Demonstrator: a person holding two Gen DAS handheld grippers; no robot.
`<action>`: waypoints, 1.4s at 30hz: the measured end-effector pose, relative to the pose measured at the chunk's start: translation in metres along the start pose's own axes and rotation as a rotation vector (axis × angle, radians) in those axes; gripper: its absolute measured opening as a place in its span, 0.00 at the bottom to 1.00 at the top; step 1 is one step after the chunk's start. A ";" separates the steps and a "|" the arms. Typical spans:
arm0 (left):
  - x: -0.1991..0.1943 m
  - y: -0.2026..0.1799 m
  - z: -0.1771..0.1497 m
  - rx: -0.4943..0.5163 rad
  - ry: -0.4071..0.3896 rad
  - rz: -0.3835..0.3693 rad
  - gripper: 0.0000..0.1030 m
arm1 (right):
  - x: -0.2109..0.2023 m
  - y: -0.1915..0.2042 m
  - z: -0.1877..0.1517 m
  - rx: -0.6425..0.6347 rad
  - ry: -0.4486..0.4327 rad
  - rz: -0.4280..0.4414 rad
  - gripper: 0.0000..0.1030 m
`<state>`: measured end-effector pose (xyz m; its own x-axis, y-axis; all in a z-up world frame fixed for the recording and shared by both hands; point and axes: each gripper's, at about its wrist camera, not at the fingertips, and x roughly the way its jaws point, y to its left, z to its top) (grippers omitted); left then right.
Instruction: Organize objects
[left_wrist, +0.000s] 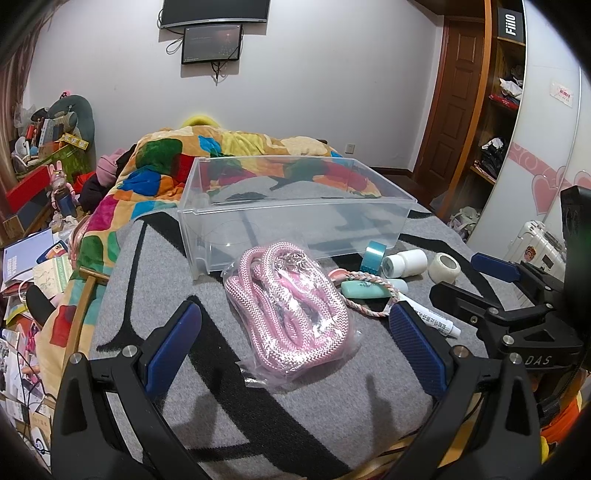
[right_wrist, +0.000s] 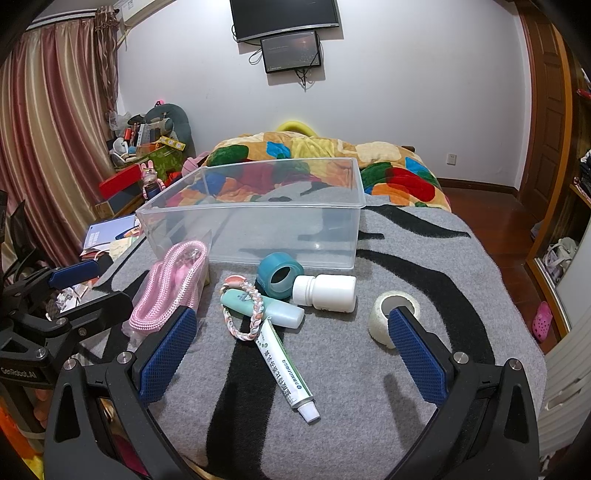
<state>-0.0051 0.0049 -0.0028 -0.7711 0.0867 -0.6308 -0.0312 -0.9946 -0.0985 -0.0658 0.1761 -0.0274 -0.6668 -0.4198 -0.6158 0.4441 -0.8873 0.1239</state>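
Observation:
A clear plastic bin (left_wrist: 369, 236) (right_wrist: 332, 236) stands empty on the grey blanket. In front of it lie a bagged pink rope (left_wrist: 291, 306) (right_wrist: 166, 291), a teal tape roll (right_wrist: 279, 275), a white pill bottle (right_wrist: 327, 291), a mint green case (right_wrist: 262, 306), a braided cord loop (right_wrist: 255, 314), an ointment tube (right_wrist: 284, 369) and a white gauze roll (right_wrist: 380, 325). My left gripper (left_wrist: 291, 343) is open with the rope bag between its pads. My right gripper (right_wrist: 291, 339) is open over the tube and shows at the right of the left wrist view (left_wrist: 472, 277).
A colourful quilt (left_wrist: 166, 173) is piled behind the bin. The blanket's left edge drops to a cluttered floor with books (left_wrist: 26, 258). A wardrobe (left_wrist: 495, 110) and a white case (left_wrist: 535, 243) stand at the right. Two screens hang on the far wall.

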 end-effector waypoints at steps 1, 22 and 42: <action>0.000 0.000 0.000 -0.001 0.000 -0.001 1.00 | 0.000 0.000 0.000 0.000 0.000 0.000 1.00; 0.001 -0.003 -0.001 -0.005 0.007 -0.007 1.00 | 0.001 0.002 0.000 0.001 0.001 0.004 1.00; 0.037 0.007 0.008 -0.052 0.168 -0.033 1.00 | 0.005 -0.018 0.007 0.020 0.007 -0.044 1.00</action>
<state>-0.0384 0.0008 -0.0208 -0.6527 0.1318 -0.7461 -0.0181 -0.9872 -0.1586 -0.0811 0.1888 -0.0277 -0.6809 -0.3791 -0.6267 0.4025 -0.9085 0.1123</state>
